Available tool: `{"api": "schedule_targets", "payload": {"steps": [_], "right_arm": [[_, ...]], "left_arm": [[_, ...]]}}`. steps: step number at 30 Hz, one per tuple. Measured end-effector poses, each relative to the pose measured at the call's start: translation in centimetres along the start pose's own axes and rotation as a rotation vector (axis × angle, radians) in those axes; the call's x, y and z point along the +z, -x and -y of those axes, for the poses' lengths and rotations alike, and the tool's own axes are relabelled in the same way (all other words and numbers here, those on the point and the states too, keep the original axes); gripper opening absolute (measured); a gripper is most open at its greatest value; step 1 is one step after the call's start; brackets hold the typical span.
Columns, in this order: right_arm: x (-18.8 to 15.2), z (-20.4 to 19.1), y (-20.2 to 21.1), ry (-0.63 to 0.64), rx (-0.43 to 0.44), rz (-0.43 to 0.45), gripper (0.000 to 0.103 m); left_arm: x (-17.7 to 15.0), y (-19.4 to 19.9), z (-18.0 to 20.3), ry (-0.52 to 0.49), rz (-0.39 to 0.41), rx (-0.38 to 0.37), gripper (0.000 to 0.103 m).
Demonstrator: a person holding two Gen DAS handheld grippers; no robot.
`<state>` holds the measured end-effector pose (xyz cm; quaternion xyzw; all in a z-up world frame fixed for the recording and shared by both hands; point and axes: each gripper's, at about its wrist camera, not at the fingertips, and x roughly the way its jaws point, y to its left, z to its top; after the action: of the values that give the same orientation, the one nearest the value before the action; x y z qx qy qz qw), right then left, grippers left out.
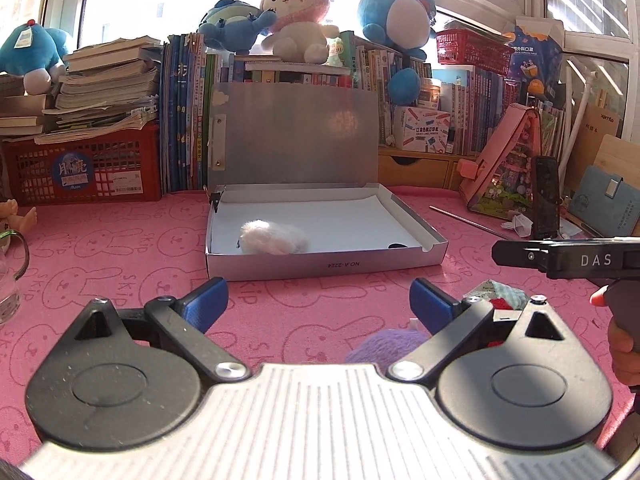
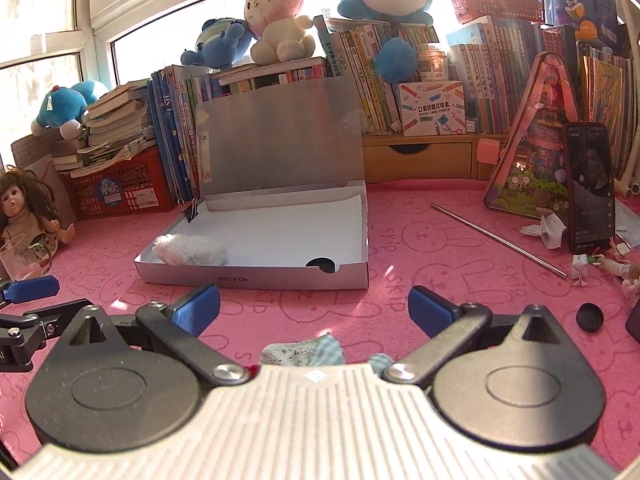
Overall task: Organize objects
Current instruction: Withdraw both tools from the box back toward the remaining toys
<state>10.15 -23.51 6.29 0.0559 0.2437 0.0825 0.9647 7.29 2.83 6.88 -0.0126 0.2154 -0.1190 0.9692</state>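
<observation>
1. Left gripper [image 1: 318,304]: jaws wide apart, holding nothing; one purple fuzzy toy [image 1: 386,346] lies below them.
2. Right gripper [image 2: 314,310]: jaws wide apart, empty, over one checked cloth bundle [image 2: 304,353].
3. Bare pink mat [image 2: 392,280] lies between both grippers and the box's front wall.
4. One open box [image 1: 320,268] holds one white fluffy toy [image 1: 274,237] at its front-left.

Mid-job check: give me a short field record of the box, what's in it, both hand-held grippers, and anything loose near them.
box: silver box, lid open and upright
contents: white fluffy item, near-left corner
left hand-held gripper: open, holding nothing
right hand-held gripper: open, holding nothing
loose nearby: patterned cloth bundle just before right gripper; purple fuzzy item by left gripper
surface: pink bunny-print mat
</observation>
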Motion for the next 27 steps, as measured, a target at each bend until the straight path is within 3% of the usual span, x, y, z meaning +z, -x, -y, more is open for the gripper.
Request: {"api": "schedule_targets", "payload": {"steps": [27], "right_arm": [[-5.1,-1.4,3.5,0.073,-0.047,0.057,0.103]], "left_arm": [[-5.1,3.2,1.1,-0.003,-0.004,0.004,0.099]]}}
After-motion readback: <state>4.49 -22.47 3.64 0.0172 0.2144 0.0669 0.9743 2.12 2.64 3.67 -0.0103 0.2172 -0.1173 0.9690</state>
